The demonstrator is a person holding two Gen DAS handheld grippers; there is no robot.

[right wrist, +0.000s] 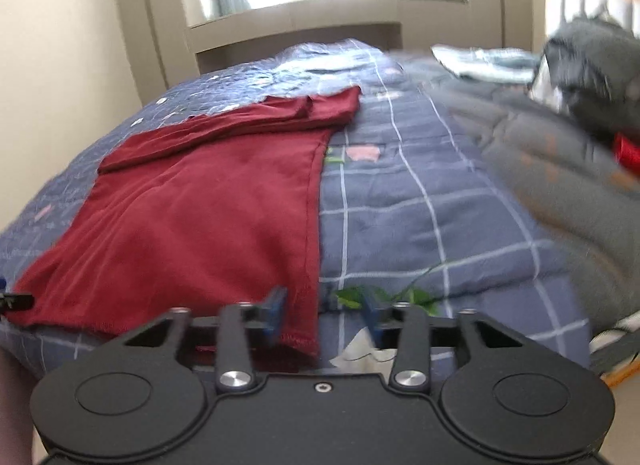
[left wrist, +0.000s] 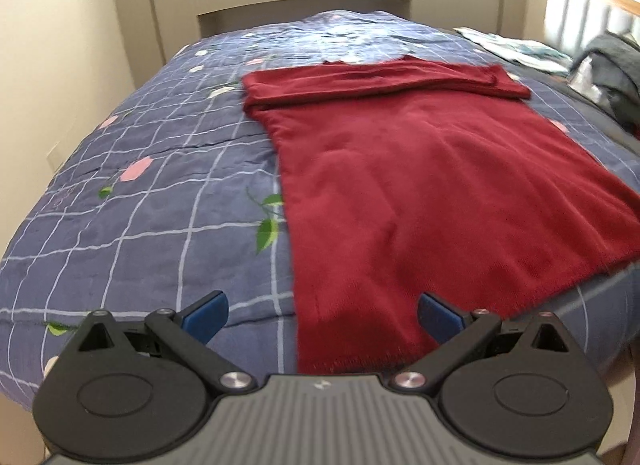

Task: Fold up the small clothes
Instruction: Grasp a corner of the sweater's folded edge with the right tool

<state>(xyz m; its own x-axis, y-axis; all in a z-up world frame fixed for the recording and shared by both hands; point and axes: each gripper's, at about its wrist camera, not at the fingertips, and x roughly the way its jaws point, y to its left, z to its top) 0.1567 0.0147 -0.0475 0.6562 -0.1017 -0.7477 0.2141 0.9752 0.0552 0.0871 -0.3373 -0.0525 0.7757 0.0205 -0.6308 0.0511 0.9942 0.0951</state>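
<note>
Both tongs are released: left gripper [left wrist: 322, 317] straddles the near hem of the red shirt [left wrist: 420, 185], right gripper [right wrist: 322, 315] its right corner. A shallow pinch could also catch the quilt [left wrist: 160, 201].

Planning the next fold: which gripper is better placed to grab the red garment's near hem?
Right. The right gripper straddles the dark red knit garment at its near corner; the left gripper, open wider, sits back.

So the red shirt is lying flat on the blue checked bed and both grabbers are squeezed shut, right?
Not quite. The red shirt does lie flat on the blue checked bed, but both grabbers are open: the left gripper in the left wrist view, the right gripper in the right wrist view.
</note>
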